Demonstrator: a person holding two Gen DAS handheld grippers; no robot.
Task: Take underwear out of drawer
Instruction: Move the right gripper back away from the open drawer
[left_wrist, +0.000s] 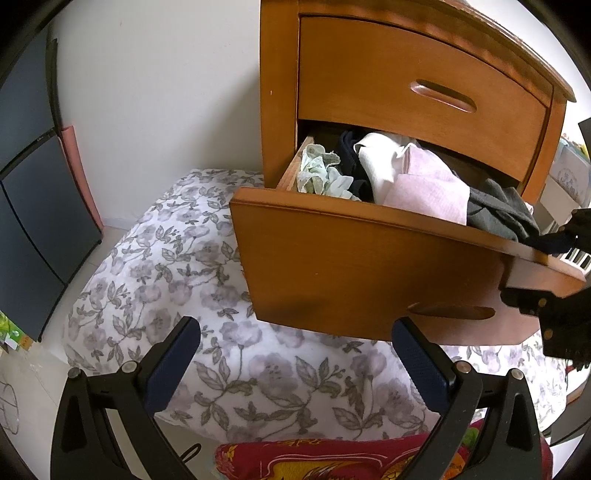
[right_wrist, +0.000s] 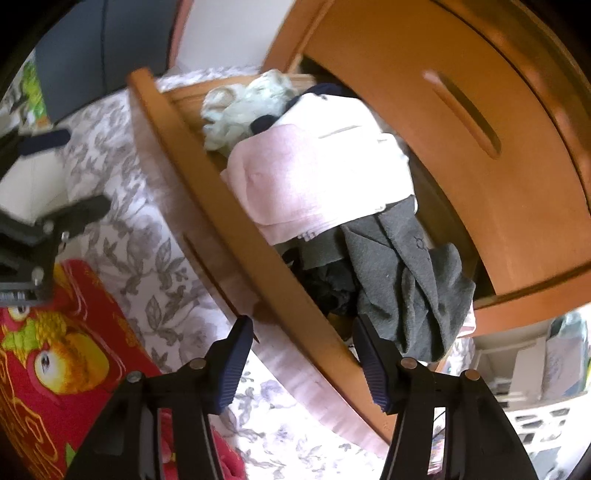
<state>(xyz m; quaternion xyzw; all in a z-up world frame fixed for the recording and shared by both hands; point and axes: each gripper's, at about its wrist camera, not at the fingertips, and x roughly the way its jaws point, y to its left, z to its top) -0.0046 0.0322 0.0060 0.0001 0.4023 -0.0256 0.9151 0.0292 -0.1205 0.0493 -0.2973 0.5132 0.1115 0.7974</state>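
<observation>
Left gripper (left_wrist: 295, 365), nearest in the left wrist view: blue-padded fingers spread wide, nothing between them, poised over a floral bedspread (left_wrist: 155, 266) with a red patterned cloth (left_wrist: 332, 458) at 6 o'clock. Beyond the fingers, at 1 o'clock, open drawer (left_wrist: 351, 258) pulled out of a wooden nightstand (left_wrist: 280, 92), closed upper drawer (left_wrist: 424, 85) above it. Drawer contents, from 9 toward 3 o'clock: pale green lace underwear (left_wrist: 317, 173), dark navy garment (left_wrist: 352, 162), white garment (left_wrist: 384, 158), pink folded cloth (left_wrist: 428, 188), grey garment (left_wrist: 498, 212). All clothing inside the drawer or draped over its front edge.

Right gripper (right_wrist: 303, 362), nearest in the right wrist view, blurred: fingers parted, straddling the drawer's front panel (right_wrist: 229, 229), one finger outside it, the other just beside the grey garment (right_wrist: 410, 284) at 1 o'clock; contact with the cloth not discernible, no pinch visible. Farther along at 12 o'clock, pink cloth (right_wrist: 295, 184), then white garment (right_wrist: 343, 122), then green lace underwear (right_wrist: 243, 107) at the far corner. Dark cabinet (left_wrist: 33, 192) against the wall at 9 o'clock, farthest.
</observation>
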